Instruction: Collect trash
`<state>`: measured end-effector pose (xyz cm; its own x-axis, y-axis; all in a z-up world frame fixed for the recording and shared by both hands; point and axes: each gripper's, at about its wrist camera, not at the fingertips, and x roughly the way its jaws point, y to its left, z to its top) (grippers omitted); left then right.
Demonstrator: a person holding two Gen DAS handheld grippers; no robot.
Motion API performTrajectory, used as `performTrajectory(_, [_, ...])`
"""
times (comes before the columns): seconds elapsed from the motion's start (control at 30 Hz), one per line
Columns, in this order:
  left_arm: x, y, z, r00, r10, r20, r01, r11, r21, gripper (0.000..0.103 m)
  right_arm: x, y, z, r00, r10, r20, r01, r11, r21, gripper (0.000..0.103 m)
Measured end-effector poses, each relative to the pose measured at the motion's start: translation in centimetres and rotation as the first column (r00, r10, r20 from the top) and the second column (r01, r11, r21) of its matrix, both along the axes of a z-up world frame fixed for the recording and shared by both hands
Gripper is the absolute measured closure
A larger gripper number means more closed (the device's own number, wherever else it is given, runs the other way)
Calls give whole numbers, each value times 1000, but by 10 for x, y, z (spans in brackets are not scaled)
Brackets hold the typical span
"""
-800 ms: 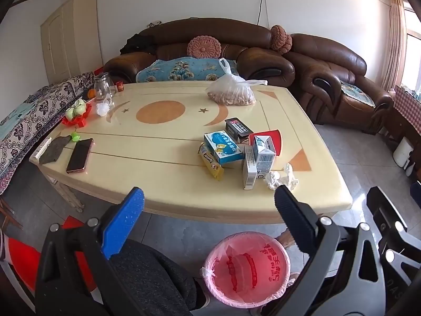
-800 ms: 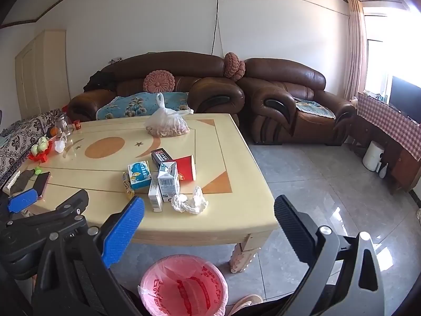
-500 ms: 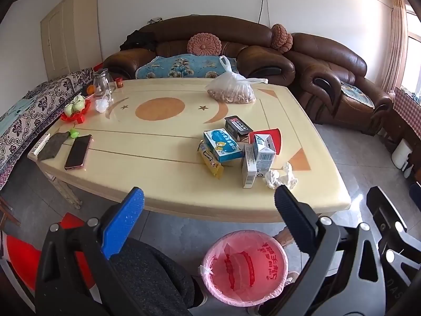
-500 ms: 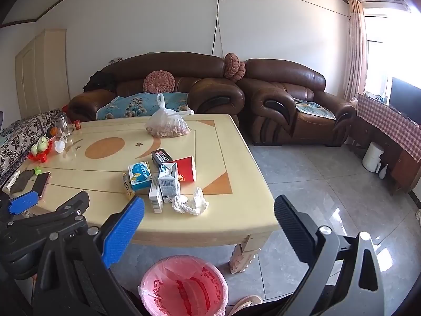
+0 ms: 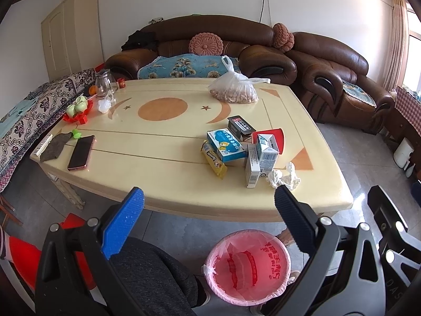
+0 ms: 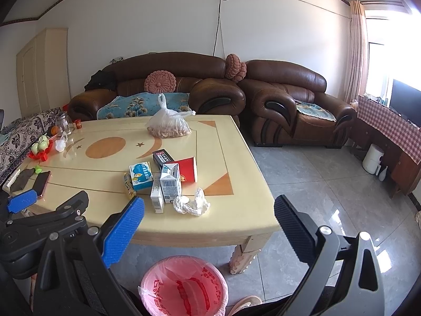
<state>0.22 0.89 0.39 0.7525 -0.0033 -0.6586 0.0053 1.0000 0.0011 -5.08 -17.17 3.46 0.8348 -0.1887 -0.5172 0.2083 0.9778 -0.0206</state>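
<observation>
A cluster of trash lies on the cream table (image 5: 163, 176): a blue-white box (image 5: 227, 146), a black box (image 5: 239, 126), a red carton (image 5: 273, 138), a small milk carton (image 5: 267, 152), a white box (image 5: 252, 169), a yellow wrapper (image 5: 213, 160) and crumpled white tissue (image 5: 284, 177). The tissue (image 6: 192, 204) and milk carton (image 6: 171, 183) also show in the right wrist view. A pink-lined bin (image 5: 248, 266) stands on the floor before the table; it also shows in the right wrist view (image 6: 184, 287). My left gripper (image 5: 208, 218) and right gripper (image 6: 209, 222) are open, empty, held short of the table.
A bag of nuts (image 5: 232, 92) sits at the table's far side. A phone (image 5: 81, 152), grey cloth (image 5: 54, 147), red fruit tray (image 5: 77, 109) and glass jar (image 5: 104, 85) are on the left. Brown sofas (image 5: 329, 73) stand behind. A chair (image 5: 23, 260) is at lower left.
Both grippers have drifted slightly, so the table sits a little lower and nearer in view. Nothing on the table has moved. Both grippers stay open.
</observation>
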Motion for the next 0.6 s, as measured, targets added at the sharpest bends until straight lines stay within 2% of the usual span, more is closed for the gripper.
performTrajectory(0.6, [-5, 5, 5, 1000, 12, 16, -12, 1000, 14, 6, -1, 5, 4, 1000, 4, 9, -4, 1000, -3, 6])
